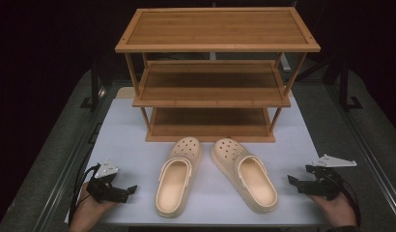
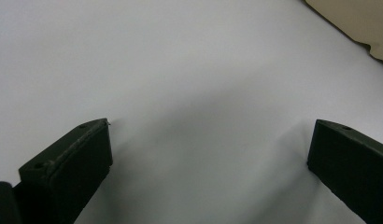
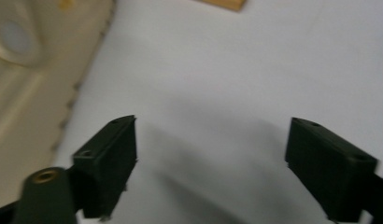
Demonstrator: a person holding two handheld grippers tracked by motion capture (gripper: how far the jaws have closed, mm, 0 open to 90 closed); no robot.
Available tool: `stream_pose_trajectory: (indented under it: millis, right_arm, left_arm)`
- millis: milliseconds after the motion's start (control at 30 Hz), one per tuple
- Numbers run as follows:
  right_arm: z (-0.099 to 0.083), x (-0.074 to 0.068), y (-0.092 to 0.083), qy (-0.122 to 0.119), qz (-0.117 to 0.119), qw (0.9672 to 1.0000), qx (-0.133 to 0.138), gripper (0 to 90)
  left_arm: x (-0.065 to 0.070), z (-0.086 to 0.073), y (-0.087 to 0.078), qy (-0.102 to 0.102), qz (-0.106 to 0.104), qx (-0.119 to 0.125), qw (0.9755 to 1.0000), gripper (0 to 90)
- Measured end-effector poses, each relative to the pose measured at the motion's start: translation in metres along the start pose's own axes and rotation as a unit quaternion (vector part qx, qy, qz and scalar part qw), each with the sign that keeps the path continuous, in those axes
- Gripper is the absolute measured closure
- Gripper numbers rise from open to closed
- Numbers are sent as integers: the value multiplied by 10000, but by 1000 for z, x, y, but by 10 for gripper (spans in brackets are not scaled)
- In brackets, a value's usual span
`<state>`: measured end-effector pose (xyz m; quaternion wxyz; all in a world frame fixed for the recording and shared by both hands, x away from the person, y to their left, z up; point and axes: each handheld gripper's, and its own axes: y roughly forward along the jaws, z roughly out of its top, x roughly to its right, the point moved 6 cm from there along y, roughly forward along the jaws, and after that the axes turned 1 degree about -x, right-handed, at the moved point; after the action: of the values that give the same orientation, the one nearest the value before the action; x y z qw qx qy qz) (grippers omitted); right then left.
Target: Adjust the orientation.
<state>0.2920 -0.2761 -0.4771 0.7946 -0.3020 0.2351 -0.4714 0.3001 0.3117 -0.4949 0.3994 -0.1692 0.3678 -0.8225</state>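
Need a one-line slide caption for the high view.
Two cream clogs lie before an empty three-tier wooden rack, with the open left gripper and right gripper flanking them.

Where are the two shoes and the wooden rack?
Left shoe (image 1: 176, 181): high view, on its footbed.
Right shoe (image 1: 254, 181): high view, on its footbed.
Rack (image 1: 215, 28): high view, on its top shelf.

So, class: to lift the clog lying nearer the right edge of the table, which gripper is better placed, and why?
The right gripper. It sits open on that side, jaws pointing at the right clog; the left gripper is beyond the left clog.
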Motion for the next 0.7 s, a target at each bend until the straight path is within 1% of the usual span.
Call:
stream_pose_trajectory:
  millis: [33,100,167,200,233,267,300,333,367,400,433,467,500,533,567,600,667,700]
  right_arm:
    - [2,-2,-2,-19,67,10000,57,279]
    - [4,-8,-7,-94,293,9994,123,386]
    - [6,-14,-10,-161,459,9987,141,498]
    - [7,-17,-11,-205,566,9981,162,528]
    - [9,-22,-12,-287,709,9969,168,625]
    - [9,-22,-12,-287,709,9969,168,625]
    - [9,-25,-12,-357,766,9963,167,666]
    - [10,-28,-12,-413,816,9957,174,716]
    - [12,-34,-11,-501,979,9938,171,815]
    - [12,-34,-11,-501,979,9938,171,815]
    - [16,-39,-9,-629,1043,9924,147,895]
    - [16,-39,-9,-629,1043,9924,147,895]
    - [20,-43,-5,-709,1107,9913,112,898]
    - [20,-43,-5,-709,1107,9913,112,898]
    - [23,-47,0,-779,1182,9899,63,898]
    - [23,-47,0,-779,1182,9899,63,898]
    - [24,-51,5,-847,1231,9888,-24,899]
    - [25,-55,11,-910,1298,9873,-87,899]
  left_arm:
    - [0,0,0,-3,-1,-1,10000,0]
    - [0,0,0,-3,-1,-4,10000,0]
    - [0,0,0,0,0,-4,10000,0]
    - [0,0,0,-2,0,-2,10000,0]
    - [0,0,0,1,1,-4,10000,0]
    - [0,0,0,1,1,-4,10000,0]
    - [0,0,0,1,2,-4,10000,0]
    - [0,0,0,2,2,-6,10000,0]
    - [0,0,0,-1,-1,-5,10000,0]
    - [0,0,0,-1,-1,-5,10000,0]
    - [0,0,0,3,2,-7,10000,0]
    - [0,0,0,3,2,-7,10000,0]
    - [0,0,0,10,6,-3,10000,0]
    - [0,0,0,10,6,-3,10000,0]
    - [0,0,0,10,3,-4,10000,0]
    - [0,0,0,9,2,-1,10000,0]
    - [0,0,0,11,3,-3,10000,0]
    - [0,0,0,8,6,-1,10000,0]
